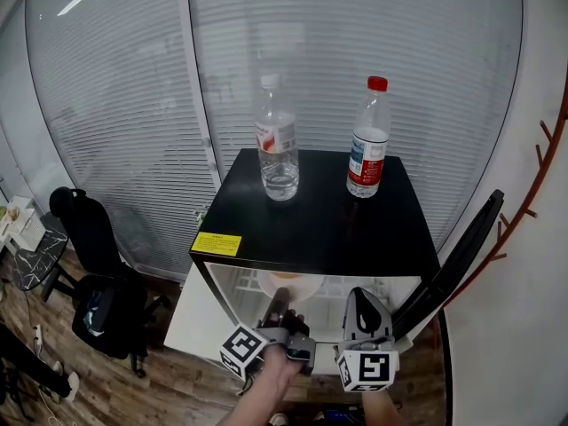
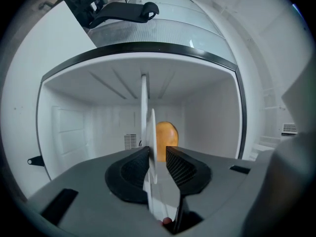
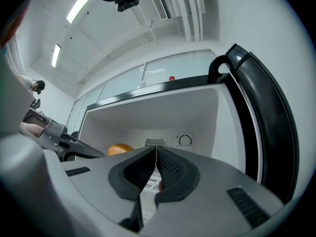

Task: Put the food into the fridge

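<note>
A small fridge [image 1: 330, 224] with a black top stands open, its door [image 1: 461, 248] swung out to the right. Inside, a white plate [image 1: 306, 285] carries a round orange food item [image 1: 286, 276]. My left gripper [image 1: 280, 305] reaches into the opening. In the left gripper view the plate's rim [image 2: 147, 132] stands between the open jaws of the left gripper [image 2: 157, 149]. It lies against one pad, with a gap to the other, and the orange food [image 2: 167, 134] is beyond. My right gripper [image 1: 362, 305] waits at the opening with nothing in it. Seen in its own view, the right gripper [image 3: 156, 148] is shut.
Two water bottles stand on the fridge top, a clear one [image 1: 277, 140] on the left and a red-capped one [image 1: 368, 140] on the right. A black office chair [image 1: 98, 273] stands left of the fridge. Glass walls with blinds [image 1: 355, 51] are behind.
</note>
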Available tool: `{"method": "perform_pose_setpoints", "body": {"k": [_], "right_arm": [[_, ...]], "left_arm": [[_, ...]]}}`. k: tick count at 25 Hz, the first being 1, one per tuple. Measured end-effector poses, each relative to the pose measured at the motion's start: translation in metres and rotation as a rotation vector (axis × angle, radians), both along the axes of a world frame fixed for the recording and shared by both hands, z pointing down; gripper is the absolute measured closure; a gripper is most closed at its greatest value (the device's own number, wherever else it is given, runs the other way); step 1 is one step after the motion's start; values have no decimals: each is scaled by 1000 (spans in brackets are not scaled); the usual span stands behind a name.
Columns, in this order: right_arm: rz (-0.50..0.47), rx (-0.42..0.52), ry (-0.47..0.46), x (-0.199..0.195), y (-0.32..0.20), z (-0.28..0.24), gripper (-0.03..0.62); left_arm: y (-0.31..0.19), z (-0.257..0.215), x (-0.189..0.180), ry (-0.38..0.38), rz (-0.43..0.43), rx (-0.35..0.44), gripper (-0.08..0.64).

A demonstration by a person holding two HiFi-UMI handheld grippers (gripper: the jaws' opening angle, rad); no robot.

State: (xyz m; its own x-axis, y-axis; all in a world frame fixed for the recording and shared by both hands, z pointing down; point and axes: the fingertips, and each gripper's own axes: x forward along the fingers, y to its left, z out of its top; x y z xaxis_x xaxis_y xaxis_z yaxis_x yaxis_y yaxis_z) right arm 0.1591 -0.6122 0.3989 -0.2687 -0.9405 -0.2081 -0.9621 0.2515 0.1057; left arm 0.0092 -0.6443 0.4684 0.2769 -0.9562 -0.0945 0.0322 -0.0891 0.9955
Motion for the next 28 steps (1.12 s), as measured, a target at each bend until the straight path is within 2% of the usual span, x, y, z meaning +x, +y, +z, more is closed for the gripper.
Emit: {"method": "perform_pose_setpoints", "body": {"k": [1,4,11,18,26,28], "right_arm": [[0,-1,-1,0,0,0,565],[4,-8,-1,-1,2,1,565],[7,-10,6,-1,11,3,565],[16,-6,7,-1,22,2,565],[20,-13,11,-4,34,5,565],[21,-17,12,-6,37,5,565]], "left_arm": [[0,-3,0,5,1,20,444],[1,-10,0,19,1,51,404],[12,-5,-2,25,5,43,367],[34,6,-9,52,-6,22,364],[52,-4,-14,82,-6,63,367],[56,-8,-14,84,-4,75,412]]}}
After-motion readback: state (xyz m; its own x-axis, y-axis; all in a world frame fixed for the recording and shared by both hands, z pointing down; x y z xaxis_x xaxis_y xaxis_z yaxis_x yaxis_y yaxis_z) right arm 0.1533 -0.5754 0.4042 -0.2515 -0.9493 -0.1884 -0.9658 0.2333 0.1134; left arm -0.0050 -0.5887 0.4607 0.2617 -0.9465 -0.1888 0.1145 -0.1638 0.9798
